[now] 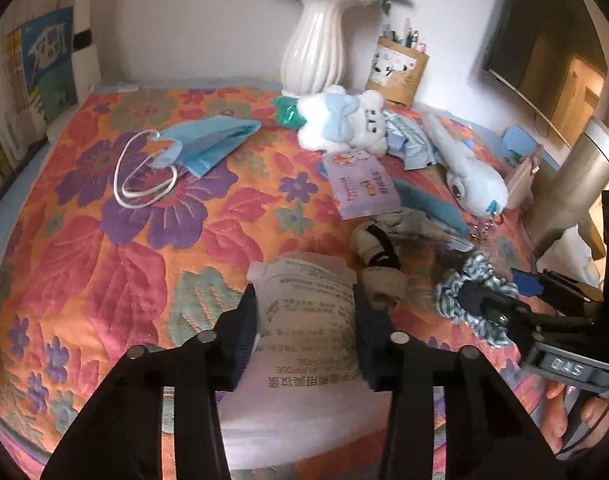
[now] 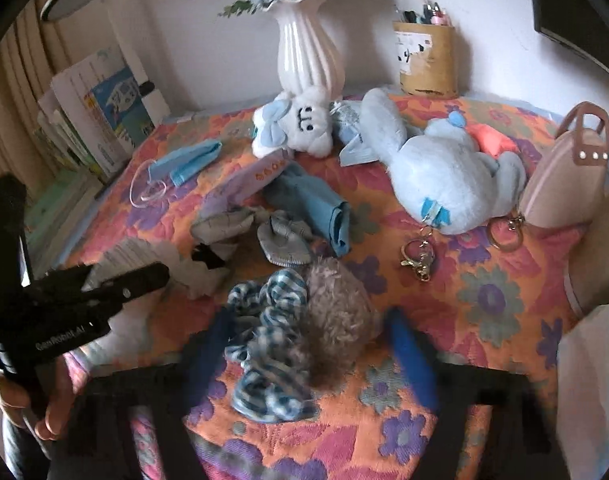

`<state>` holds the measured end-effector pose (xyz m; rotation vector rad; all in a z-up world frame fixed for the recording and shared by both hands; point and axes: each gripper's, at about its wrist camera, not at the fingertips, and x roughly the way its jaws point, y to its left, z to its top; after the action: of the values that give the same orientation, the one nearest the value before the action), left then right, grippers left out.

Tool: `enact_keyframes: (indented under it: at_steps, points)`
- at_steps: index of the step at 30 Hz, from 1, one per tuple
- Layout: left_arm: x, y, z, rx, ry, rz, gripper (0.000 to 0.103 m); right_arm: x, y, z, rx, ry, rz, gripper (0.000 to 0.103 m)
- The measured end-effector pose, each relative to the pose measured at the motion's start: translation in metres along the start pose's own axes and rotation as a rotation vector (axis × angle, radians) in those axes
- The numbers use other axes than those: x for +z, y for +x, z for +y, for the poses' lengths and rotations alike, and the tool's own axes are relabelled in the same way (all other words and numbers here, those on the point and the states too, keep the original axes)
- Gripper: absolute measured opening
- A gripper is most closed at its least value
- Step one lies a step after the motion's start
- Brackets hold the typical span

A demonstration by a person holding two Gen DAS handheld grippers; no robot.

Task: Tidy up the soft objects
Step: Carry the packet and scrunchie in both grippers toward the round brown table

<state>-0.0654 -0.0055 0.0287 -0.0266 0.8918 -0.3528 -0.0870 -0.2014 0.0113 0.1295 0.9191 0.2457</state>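
My left gripper (image 1: 304,304) is shut on a white sponge packet (image 1: 308,320) with printed text, near the front of the flowered cloth (image 1: 104,240). My right gripper (image 2: 308,332) is open, its blue fingers either side of a blue striped scrunchie (image 2: 268,340) and a fuzzy brown scrunchie (image 2: 336,320) that lie on the cloth. A white plush with a blue bow (image 1: 340,120) and a pale blue plush (image 2: 444,172) lie at the back. A blue face mask (image 1: 200,144) lies at the left.
A white vase (image 1: 316,48) and a brown pen holder (image 2: 424,56) stand at the back wall. A pink bag (image 2: 564,172) stands at the right. A purple packet (image 1: 360,184), grey socks (image 2: 280,236), blue cloth (image 2: 324,208) and key clips (image 2: 420,256) lie mid-table. Books (image 2: 104,120) stand at the left.
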Motion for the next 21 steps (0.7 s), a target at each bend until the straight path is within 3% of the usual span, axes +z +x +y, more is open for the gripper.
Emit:
enact_keyframes:
  at_steps: [4,14,21]
  points:
    - [0.000,-0.017,-0.007,-0.057,-0.001,-0.042,0.036,-0.007,-0.015,-0.004,0.012,0.016,-0.042,0.048]
    - [0.014,-0.094,-0.073,-0.154,0.126,-0.209,0.036,-0.009,-0.105,-0.008,0.031,0.041,-0.177,0.047]
    - [0.014,-0.117,-0.138,-0.248,0.229,-0.228,0.036,-0.024,-0.165,-0.060,0.024,0.184,-0.176,0.047]
